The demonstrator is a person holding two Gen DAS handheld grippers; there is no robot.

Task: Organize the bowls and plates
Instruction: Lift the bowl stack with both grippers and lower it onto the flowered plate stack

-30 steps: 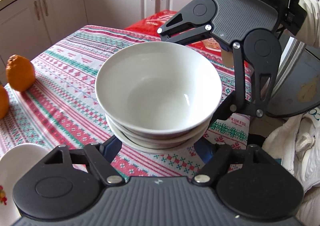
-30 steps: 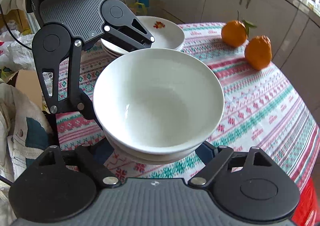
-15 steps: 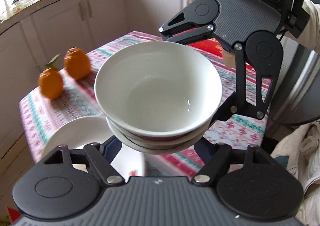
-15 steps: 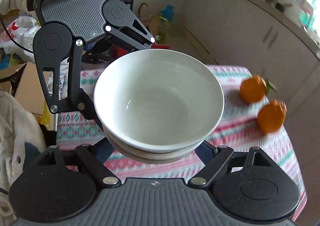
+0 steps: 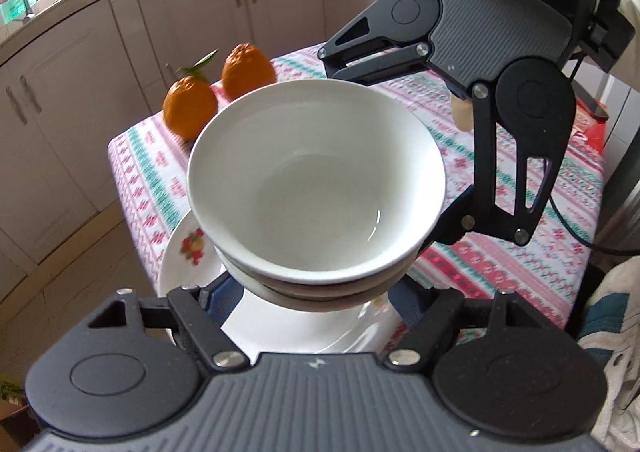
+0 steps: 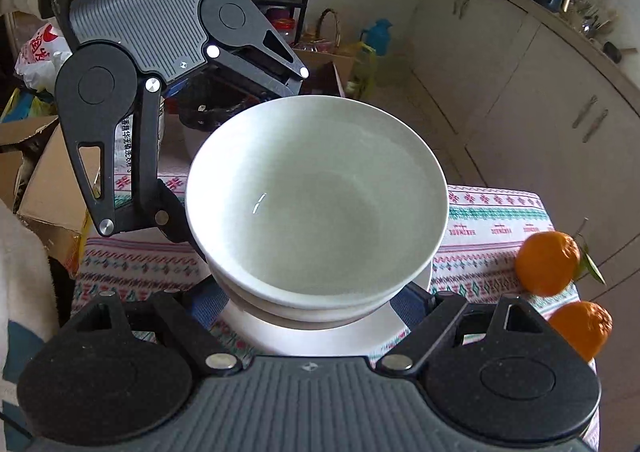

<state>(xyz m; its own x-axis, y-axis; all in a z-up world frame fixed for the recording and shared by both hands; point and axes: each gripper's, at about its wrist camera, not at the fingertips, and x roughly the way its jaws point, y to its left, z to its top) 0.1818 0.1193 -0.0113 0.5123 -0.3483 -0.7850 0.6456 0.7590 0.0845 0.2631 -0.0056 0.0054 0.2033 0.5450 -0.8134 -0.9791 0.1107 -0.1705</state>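
Observation:
A stack of white bowls is held between both grippers, one on each side, above the table. It also shows in the right wrist view. My left gripper is shut on the stack's near side. My right gripper is shut on the opposite side. Under the bowls lies a stack of white plates with a fruit motif. It shows as a white rim in the right wrist view. The fingertips are hidden under the bowls.
Two oranges sit on the patterned tablecloth near the table's far corner. They also show in the right wrist view. Kitchen cabinets stand beyond the table. Cardboard boxes and bags are on the floor.
Both grippers have carried the bowl stack across the table. The bowls now hang over the plate stack, and the oranges have come nearer in view.

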